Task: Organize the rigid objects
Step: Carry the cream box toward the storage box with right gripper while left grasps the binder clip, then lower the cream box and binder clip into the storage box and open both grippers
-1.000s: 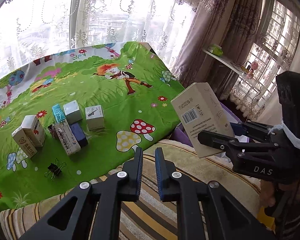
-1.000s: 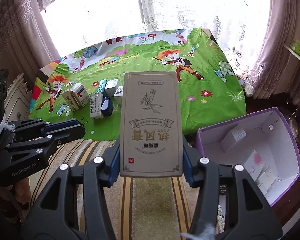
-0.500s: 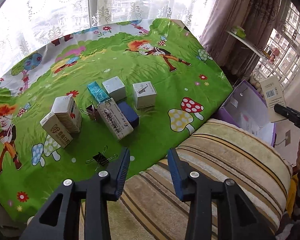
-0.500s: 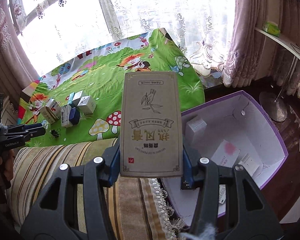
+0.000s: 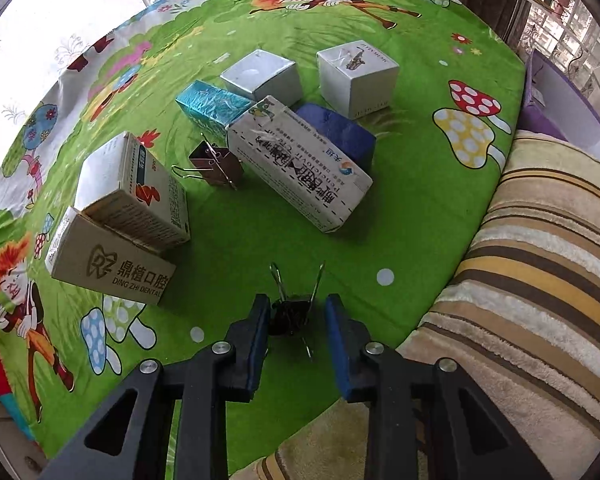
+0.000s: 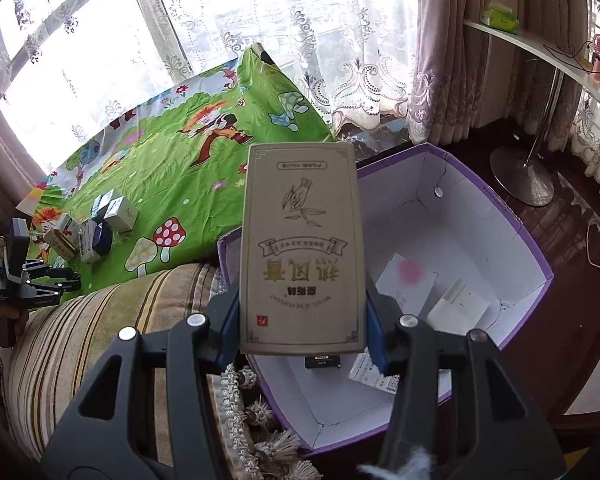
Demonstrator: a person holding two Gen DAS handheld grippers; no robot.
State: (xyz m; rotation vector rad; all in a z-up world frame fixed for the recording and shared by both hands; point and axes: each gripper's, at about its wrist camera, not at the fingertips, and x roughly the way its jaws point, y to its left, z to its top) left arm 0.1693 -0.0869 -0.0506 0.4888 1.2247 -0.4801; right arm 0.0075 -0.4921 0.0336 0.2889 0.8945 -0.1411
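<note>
Left gripper (image 5: 294, 316): jaws released, spread wide, blue pads either side of a black binder clip (image 5: 290, 312) lying on the green cartoon cloth (image 5: 412, 208). Pads not touching the clip. Clip's wire handles stick up and forward.

Left to right on the cloth, left wrist view: dental box (image 5: 108, 268) lying flat at far left, a white carton (image 5: 134, 192) leaning on its back edge. Next, a brown binder clip (image 5: 216, 166), just beside the end of a long white medicine box (image 5: 300, 164) that lies diagonally. Behind it a teal foil box (image 5: 212, 106) and a silver box (image 5: 262, 76), touching each other. A dark blue box (image 5: 338, 134) sits against the medicine box's right side. A white cube (image 5: 358, 76) with a saxophone print stands just behind the blue box. Striped cushion (image 5: 540, 264) at right edge of the cloth; purple bin (image 5: 556, 100) corner visible beyond it.

Right gripper (image 6: 302, 336): jaws clenched on a tan carton (image 6: 302, 248), held upright, printed face toward camera, text upside down. Carton is over the near left part of the purple bin (image 6: 520, 232), above its rim. Inside the bin: white card with pink blot (image 6: 406, 280), small white box (image 6: 458, 308), a black item (image 6: 322, 360) and a printed leaflet (image 6: 374, 374) partly hidden behind the carton and the jaws. Left gripper (image 6: 66, 280) seen far left, at the cloth's near edge.
</note>
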